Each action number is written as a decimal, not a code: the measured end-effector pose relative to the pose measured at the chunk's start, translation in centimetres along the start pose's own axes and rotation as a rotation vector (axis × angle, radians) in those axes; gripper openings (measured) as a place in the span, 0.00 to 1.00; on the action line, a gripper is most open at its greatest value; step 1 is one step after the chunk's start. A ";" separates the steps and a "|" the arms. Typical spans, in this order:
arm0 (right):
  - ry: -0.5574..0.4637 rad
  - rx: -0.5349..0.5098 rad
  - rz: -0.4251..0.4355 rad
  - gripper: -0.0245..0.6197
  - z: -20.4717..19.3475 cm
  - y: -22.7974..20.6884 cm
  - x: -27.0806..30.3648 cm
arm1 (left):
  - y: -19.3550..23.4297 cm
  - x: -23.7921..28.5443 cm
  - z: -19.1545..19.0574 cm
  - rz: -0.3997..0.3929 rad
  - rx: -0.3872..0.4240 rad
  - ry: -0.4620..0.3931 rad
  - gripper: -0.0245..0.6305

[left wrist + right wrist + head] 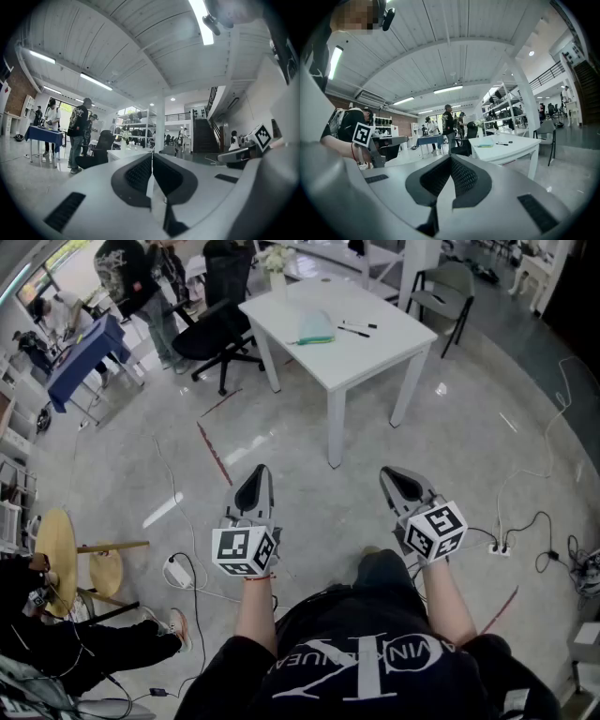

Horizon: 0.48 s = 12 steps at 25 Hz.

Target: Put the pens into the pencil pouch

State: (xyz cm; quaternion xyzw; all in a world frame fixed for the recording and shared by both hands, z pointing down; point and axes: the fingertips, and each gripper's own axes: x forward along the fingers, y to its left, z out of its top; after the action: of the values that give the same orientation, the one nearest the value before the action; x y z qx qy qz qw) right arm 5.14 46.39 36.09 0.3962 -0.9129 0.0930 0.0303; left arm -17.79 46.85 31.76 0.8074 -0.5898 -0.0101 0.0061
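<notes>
Left gripper [257,472], right gripper [392,476]: fingers clenched, empty.
Approach: we close on the bench [375,357] — unclench before reaching the pens [354,331].

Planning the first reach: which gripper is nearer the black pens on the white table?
Right, slightly. The right gripper is nearly in line with the pens; the left gripper is offset further left. Both are far short.
</notes>
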 end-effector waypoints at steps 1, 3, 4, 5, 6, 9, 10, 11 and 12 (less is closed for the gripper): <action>0.000 -0.002 0.000 0.05 0.0 0.1 0.1 | 0.2 0.0 -0.1 0.001 -0.001 0.001 0.05; 0.000 -0.005 0.000 0.05 -0.1 0.2 0.4 | 0.5 -0.1 -0.2 0.005 -0.002 0.004 0.05; 0.002 -0.004 0.000 0.05 -0.2 0.3 0.5 | 0.7 -0.1 -0.4 0.007 -0.003 0.006 0.05; 0.003 -0.003 0.000 0.05 -0.3 0.3 0.5 | 0.8 -0.2 -0.5 0.008 -0.005 0.009 0.05; 0.004 -0.001 0.000 0.05 -0.3 0.3 0.5 | 0.9 -0.3 -0.6 0.008 -0.006 0.011 0.05; 0.004 0.003 -0.005 0.05 -0.4 0.6 0.2 | 0.7 -0.6 -0.8 -0.004 -0.009 0.020 0.05; 0.004 0.003 -0.007 0.05 -0.3 0.7 0.1 | 0.6 -0.7 -0.9 -0.009 -0.010 0.023 0.05; 0.004 0.004 -0.008 0.05 -0.3 0.8 0.0 | 0.6 -0.6 -1.0 -0.014 -0.012 0.027 0.05; 0.006 0.005 -0.009 0.05 -0.3 0.9 0.0 | 0.6 -0.6 -1.1 -0.018 -0.015 0.030 0.05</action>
State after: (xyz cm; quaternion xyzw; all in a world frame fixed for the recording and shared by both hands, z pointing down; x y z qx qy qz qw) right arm 4.47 47.04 36.27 0.4002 -0.9108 0.0962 0.0323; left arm -18.50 47.25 32.87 0.8127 -0.5823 -0.0024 0.0207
